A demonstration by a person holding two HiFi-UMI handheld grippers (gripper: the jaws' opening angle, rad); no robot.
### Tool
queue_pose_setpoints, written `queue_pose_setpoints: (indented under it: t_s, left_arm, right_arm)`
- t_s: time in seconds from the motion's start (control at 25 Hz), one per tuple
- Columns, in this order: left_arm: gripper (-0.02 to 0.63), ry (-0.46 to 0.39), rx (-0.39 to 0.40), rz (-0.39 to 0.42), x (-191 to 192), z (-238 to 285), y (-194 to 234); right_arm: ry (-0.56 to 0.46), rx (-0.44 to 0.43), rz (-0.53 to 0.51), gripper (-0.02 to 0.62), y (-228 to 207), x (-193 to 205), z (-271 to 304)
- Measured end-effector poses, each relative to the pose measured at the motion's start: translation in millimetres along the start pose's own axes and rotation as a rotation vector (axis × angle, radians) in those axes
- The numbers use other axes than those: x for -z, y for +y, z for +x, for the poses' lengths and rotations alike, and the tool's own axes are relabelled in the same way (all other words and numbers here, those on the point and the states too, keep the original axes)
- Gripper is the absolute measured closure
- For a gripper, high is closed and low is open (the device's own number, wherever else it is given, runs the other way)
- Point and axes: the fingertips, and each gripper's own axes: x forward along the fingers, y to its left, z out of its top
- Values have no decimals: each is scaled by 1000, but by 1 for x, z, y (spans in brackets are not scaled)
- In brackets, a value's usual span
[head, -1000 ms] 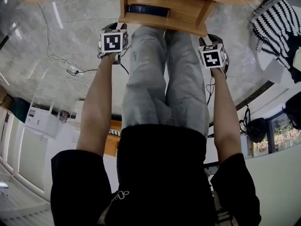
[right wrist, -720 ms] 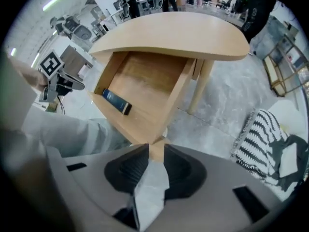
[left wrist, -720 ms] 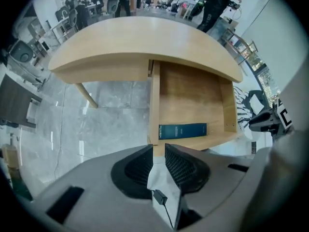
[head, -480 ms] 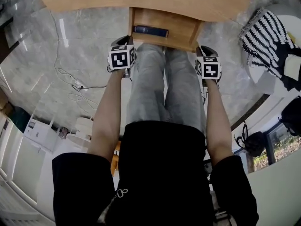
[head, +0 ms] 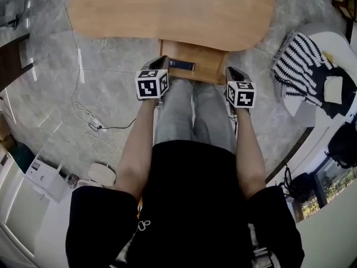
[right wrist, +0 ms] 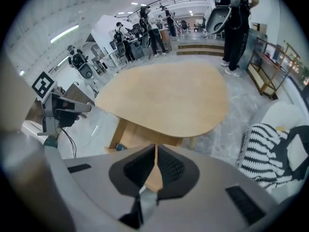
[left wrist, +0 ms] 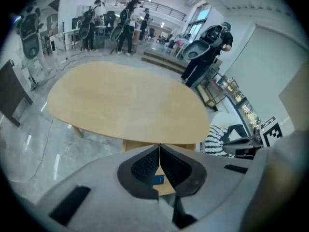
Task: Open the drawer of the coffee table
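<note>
Where the smooth, oval, pale-wood counter [head: 167, 10] stands on glossy grey marble floor [head: 106, 94] at top centre, its boxy drawer [head: 205, 67] juts open just below, flanked by the left claw [left wrist: 159, 152] and right claw [right wrist: 155, 159], both just closed, jaws together on nothing.

The drawer [head: 206, 67] — light wood, open-topped — is seen pulled out from beneath the oval coffee table [head: 167, 10], apparently only partway.

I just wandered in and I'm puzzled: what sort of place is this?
Probably a large open hall or shared workspace, not a home: a wooden coffee table stands on a marble floor, with several people standing in the background.
</note>
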Motion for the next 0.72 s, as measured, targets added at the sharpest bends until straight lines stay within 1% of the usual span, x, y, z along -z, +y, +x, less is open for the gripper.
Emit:
queue_pose_setpoints:
  t_s: [0.04, 0.2, 0.36, 0.44, 0.56, 0.72]
  left_arm:
    - [592, -22, 14, 2, -10, -6, -8]
    - [594, -73, 34, 77, -40, -22, -36]
    - [595, -148, 43, 103, -72, -46, -63]
    - [595, -207, 55, 112, -92, -65, -78]
    - [595, -306, 73, 95, -128, -91, -92]
    - [595, -439, 74, 88, -176, -126, -108]
  right_arm:
    - [-21, -4, 4, 577, 1, -9, -7]
    - [-125, -24, 32, 580, 2, -49, -33]
    - [-240, -60, 84, 581, 7, -83, -62]
    - [-291, -78, 111, 583, 10, -99, -79]
    - [-393, -97, 142, 583, 13, -134, -106]
    - [-507, -111, 118, 583, 21, -180, -142]
